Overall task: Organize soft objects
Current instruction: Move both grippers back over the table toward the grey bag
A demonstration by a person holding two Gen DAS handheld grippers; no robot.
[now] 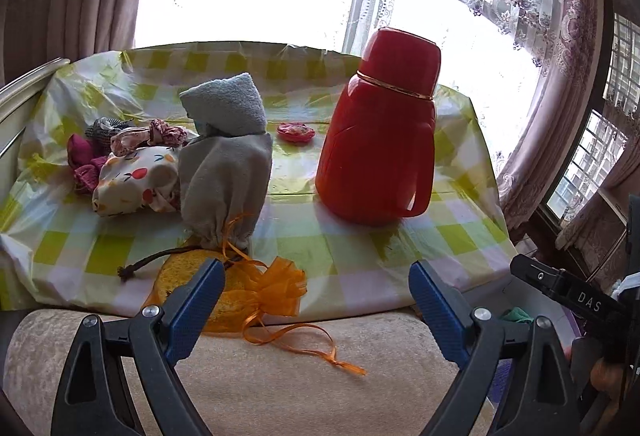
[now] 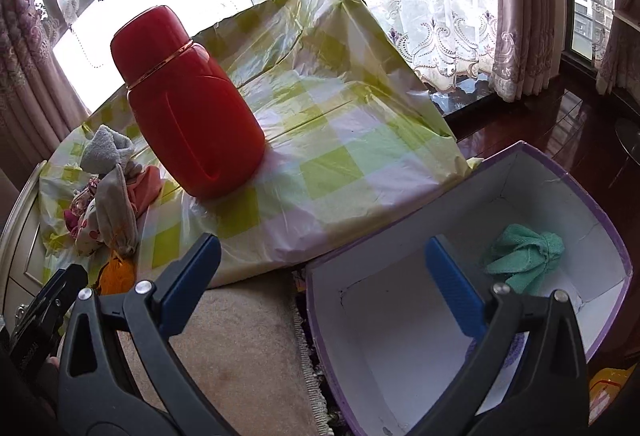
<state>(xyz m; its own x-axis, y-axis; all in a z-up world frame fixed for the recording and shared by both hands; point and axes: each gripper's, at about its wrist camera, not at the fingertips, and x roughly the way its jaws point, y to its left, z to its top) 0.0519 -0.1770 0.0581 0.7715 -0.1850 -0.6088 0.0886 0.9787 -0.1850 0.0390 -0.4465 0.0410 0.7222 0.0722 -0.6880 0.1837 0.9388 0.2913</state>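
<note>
A grey drawstring pouch (image 1: 224, 172) stands on the checked tablecloth (image 1: 360, 248) with a pale blue towel (image 1: 228, 104) poking out of its top. An orange mesh bag (image 1: 256, 292) with a yellow sponge inside lies at the table's near edge, just beyond my left gripper (image 1: 317, 266), which is open and empty. A fruit-print cloth pouch (image 1: 136, 180) and scrunchies (image 1: 160, 132) lie to the left. My right gripper (image 2: 322, 242) is open and empty above the near corner of a white box (image 2: 480, 192) that holds a green cloth (image 2: 524, 256).
A tall red thermos (image 1: 380, 140) stands right of the pouch, and a small red item (image 1: 296, 132) lies behind. A beige cushion (image 1: 280, 376) lies below the grippers. Curtained windows stand behind the table. The right gripper's black body (image 1: 560, 288) shows at the right edge.
</note>
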